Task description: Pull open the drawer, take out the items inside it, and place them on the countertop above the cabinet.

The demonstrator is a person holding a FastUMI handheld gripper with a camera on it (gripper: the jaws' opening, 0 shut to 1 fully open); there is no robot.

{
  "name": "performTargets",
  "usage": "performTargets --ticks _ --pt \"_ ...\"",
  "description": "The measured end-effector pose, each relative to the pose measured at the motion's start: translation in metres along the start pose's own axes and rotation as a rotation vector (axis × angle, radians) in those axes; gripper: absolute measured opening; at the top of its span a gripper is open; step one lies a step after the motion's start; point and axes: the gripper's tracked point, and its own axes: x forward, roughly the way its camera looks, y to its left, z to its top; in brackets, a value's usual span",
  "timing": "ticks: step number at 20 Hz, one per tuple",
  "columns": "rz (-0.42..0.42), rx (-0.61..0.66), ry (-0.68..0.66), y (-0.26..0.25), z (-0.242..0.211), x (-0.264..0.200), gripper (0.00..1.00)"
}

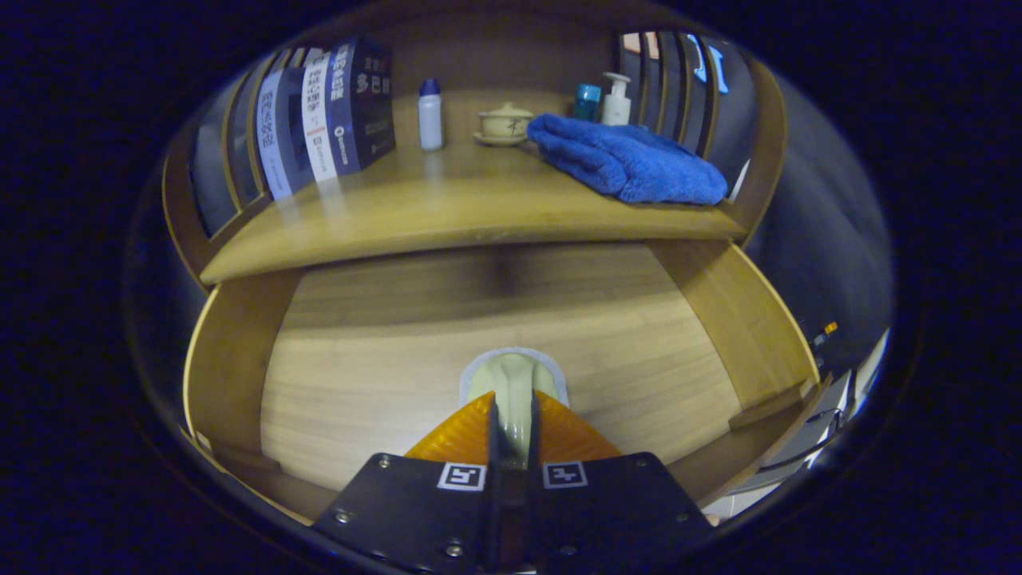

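The gripper (512, 411) is nearly closed, both fingers pressing a pale spoon-like item (515, 379) held over the open drawer (383, 375). The person should lift it straight and carry it toward twelve o'clock, to bare countertop (447, 208) left of the blue towel (631, 160).

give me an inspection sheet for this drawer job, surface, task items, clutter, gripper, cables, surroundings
Surface: wooden countertop above the cabinet; bare patch at its front middle.
Job's things: drawer pulled open; pale spoon-like item held above its wooden floor.
Clutter: on the countertop, books, white bottle, lidded cup, blue towel, teal container, pump bottle.
Gripper: gripper shut on the pale item, both fingers pressing it.
Cables: nothing seen.
Surroundings: slatted side rails flank the countertop.
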Motion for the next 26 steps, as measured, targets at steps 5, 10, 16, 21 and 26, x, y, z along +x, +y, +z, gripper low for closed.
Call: performTargets --ticks 5,10,16,21,26 --pt "-0.025 0.036 -0.166 -0.013 0.056 -0.042 0.12" --pt "-0.072 0.017 -0.269 -0.023 0.109 -0.077 0.12" --pt "-0.024 0.002 -0.289 -0.003 0.165 -0.061 0.12" --pt "0.057 -0.008 -0.243 0.028 0.177 -0.012 0.12" --pt "0.114 0.036 -0.206 0.044 0.195 0.029 0.12"
